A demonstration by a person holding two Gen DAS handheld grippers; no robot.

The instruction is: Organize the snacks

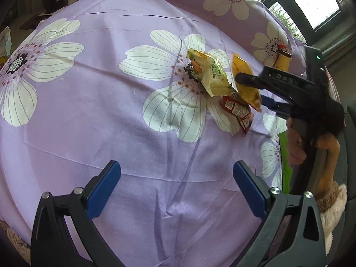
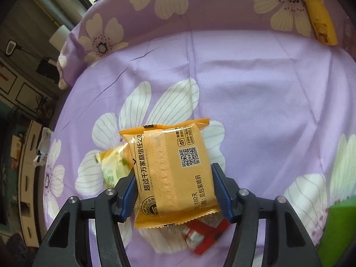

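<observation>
Three snack packets lie close together on a purple floral bedsheet (image 1: pixel 89 115). My right gripper (image 2: pixel 174 173) is shut on the orange packet (image 2: pixel 173 166), its blue pads pressing the packet's two sides. From the left wrist view, the right gripper (image 1: pixel 251 89) comes in from the right over that orange packet (image 1: pixel 241 66). A yellow-green packet (image 1: pixel 211 75) lies just left of it, partly hidden behind the orange one (image 2: pixel 113 162). A red packet (image 1: pixel 238 111) lies under the orange packet's near end (image 2: pixel 207 231). My left gripper (image 1: pixel 177 166) hangs open over bare sheet, nothing between its fingers.
A yellow case with a bear print (image 2: pixel 320 22) rests on the pillow at the back. A green object (image 2: pixel 336 229) sits at the bed's right edge. A hand (image 1: pixel 327 146) in a fuzzy sleeve holds the right gripper. Furniture stands beyond the bed's left side.
</observation>
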